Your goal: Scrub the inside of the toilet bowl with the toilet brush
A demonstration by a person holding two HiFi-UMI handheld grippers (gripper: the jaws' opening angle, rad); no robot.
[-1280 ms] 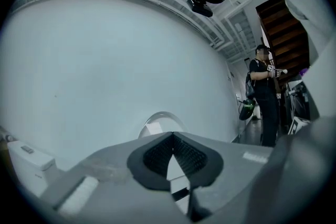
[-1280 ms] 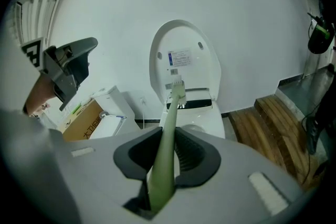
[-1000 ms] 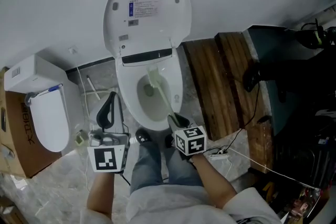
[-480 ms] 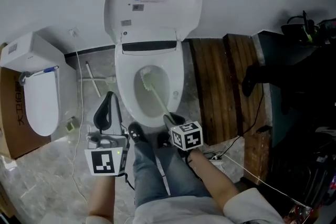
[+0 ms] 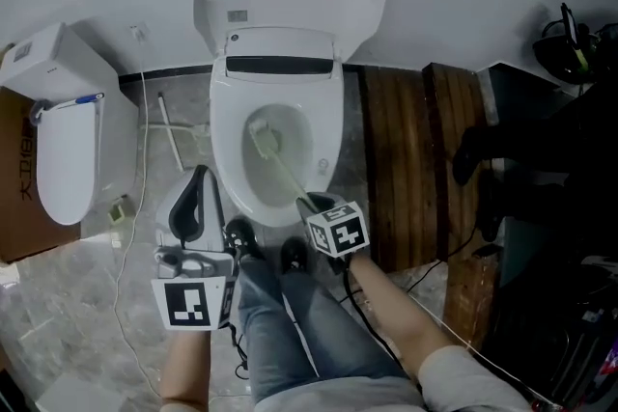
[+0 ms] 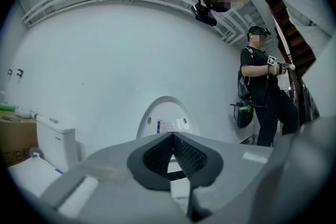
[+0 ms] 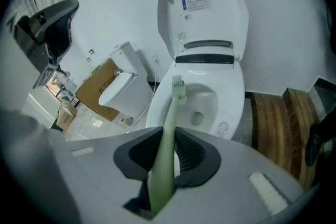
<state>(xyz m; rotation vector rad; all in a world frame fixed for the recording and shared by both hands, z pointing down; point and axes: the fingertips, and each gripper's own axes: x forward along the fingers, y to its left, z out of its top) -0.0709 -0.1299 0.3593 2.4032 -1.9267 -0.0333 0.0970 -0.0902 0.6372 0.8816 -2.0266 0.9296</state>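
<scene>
The white toilet [image 5: 232,198] stands with lid and seat raised. My right gripper [image 5: 309,205] is at the bowl's front right rim, shut on the pale green toilet brush [image 5: 282,171]. The brush's head [image 5: 261,136] rests against the bowl's inner left wall. In the right gripper view the brush handle [image 7: 170,113] runs between the shut jaws of the right gripper [image 7: 167,136] toward the toilet bowl [image 7: 233,97]. My left gripper [image 5: 198,180] is held left of the toilet, shut and holding nothing. In its own view the left gripper [image 6: 172,138] points at the raised lid [image 6: 167,115].
A second white toilet [image 5: 63,145] and a cardboard box [image 5: 14,207] are at the left. Wooden planks [image 5: 406,159] lie right of the bowl. Cables [image 5: 126,236] trail over the floor. My legs and shoes [image 5: 290,256] are at the bowl's front. Another person [image 6: 262,97] stands at the right.
The brush head has slid from the bowl's middle toward its left wall. My right gripper has shifted slightly left with it. The left gripper stays shut beside the toilet.
</scene>
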